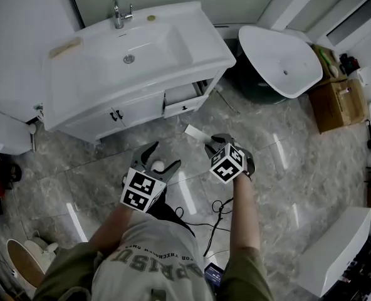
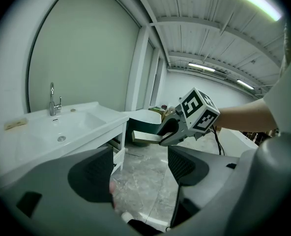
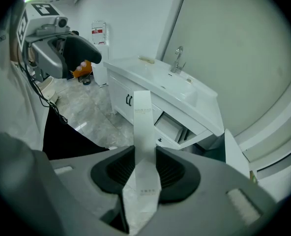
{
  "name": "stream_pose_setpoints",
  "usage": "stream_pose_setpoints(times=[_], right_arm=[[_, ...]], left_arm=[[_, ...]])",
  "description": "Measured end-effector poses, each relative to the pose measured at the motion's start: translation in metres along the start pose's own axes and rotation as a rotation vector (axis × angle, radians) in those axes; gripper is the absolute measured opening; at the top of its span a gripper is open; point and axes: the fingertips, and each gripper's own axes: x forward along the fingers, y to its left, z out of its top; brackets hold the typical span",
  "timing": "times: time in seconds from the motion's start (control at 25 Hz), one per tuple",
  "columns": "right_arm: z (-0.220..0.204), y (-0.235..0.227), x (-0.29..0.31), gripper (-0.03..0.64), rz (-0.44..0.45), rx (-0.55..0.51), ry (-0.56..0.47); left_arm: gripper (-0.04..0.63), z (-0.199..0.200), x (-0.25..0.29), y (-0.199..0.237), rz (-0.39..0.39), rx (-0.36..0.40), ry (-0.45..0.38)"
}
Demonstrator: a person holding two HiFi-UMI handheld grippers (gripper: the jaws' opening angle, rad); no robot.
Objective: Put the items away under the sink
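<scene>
Slim box [image 3: 143, 127] clamped by right gripper [image 3: 144, 156], white item [image 1: 158, 165] by left gripper [image 1: 165, 154]; open floor [image 1: 79, 168] before vanity [image 1: 141, 108]

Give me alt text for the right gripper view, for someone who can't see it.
The right hand-held gripper clamps a long white box, pointed toward a white sink cabinet with one drawer pulled open. The left hand-held gripper shows at the upper left, above a grey marble floor.
</scene>
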Motion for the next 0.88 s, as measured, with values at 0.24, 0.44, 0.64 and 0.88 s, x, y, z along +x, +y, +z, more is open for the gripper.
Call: stream_pose_setpoints(times=[0.24,0.44,0.64,0.88], right_arm=[[-0.020,-0.024,0.014,0.132,0.003,-0.009,0.025],[-0.026,-0.051,0.032,0.132,0.026,-0.050,0.036],[-0.028,-0.088,0.052,0.132,0.045,-0.100,0.040],[-0.019,-0.127,0.080,0.132,0.076,-0.168,0.036]], left_arm=[[0.331,0.008,0.039,0.006,0.000,-0.021,0.020],[0.331,0.018,0.079,0.019,0.017,-0.042,0.030],[0.331,0.043,0.121,0.025,0.028,-0.055,0.034],[0.336,0.062,0.160,0.041,0.070,-0.066,0.036]])
